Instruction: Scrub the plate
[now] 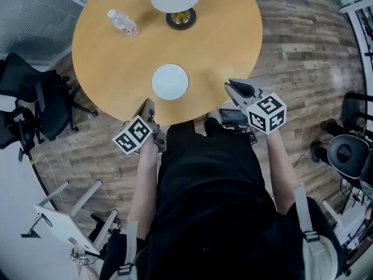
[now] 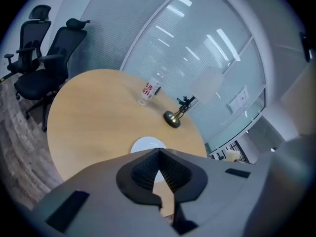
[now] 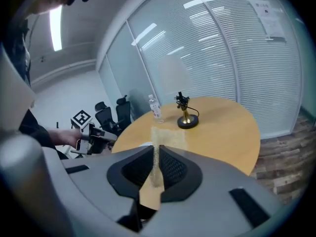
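Plate [image 1: 170, 81] sits on the worktop [image 1: 116, 63] near the person's edge, just ahead and right of the left gripper [image 1: 149, 105], whose fingers are pinched together on nothing. The right gripper [image 1: 229, 85] is farther off on the other side, fingers clamped on a thin pale scrub cloth [image 3: 168, 135], so the cloth probably has to swing left to reach it.

White plate [image 1: 170, 81], seemingly beige pad [image 3: 170, 135]

The round white plate [image 1: 170, 81] lies flat just above the head view's centre, while a thin tan scrub pad [image 3: 168, 136] juts forward mid-frame, pinched in the right gripper [image 3: 154, 149].
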`<move>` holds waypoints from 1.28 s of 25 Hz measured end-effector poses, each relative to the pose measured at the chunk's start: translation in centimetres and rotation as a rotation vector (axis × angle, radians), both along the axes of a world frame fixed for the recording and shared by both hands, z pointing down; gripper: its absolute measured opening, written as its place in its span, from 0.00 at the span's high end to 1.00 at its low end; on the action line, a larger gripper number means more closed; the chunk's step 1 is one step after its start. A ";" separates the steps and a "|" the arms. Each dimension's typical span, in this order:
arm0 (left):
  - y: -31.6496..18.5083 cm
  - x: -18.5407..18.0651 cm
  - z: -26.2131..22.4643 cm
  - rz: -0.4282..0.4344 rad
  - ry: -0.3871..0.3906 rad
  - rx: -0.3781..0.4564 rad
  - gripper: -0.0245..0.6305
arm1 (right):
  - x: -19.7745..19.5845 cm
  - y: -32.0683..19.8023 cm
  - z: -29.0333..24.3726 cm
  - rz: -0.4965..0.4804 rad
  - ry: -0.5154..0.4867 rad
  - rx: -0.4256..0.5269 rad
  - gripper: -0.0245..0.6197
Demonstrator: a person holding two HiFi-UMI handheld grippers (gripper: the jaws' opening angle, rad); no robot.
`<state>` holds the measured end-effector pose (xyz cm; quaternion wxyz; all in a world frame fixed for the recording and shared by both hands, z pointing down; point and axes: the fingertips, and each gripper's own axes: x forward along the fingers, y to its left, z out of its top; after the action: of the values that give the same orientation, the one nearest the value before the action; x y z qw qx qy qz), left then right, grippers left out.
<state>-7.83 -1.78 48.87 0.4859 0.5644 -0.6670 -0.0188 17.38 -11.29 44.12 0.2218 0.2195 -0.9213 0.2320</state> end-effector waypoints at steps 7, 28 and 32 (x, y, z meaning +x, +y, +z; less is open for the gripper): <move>-0.7 5.3 -11.3 0.118 -0.156 0.398 0.94 | -2.8 0.7 -7.5 -0.173 -0.293 -0.019 0.90; 1.6 10.1 -16.7 0.217 -0.317 0.483 0.94 | -4.1 4.1 -11.7 -0.392 -0.296 0.076 0.91; 1.6 9.8 -17.0 0.207 -0.301 0.493 0.94 | -4.7 4.5 -11.9 -0.402 -0.290 0.077 0.91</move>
<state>1.96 -0.15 31.86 0.2294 0.7267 -0.6459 -0.0466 12.73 -6.83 32.21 0.1205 0.0046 -0.9768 0.1768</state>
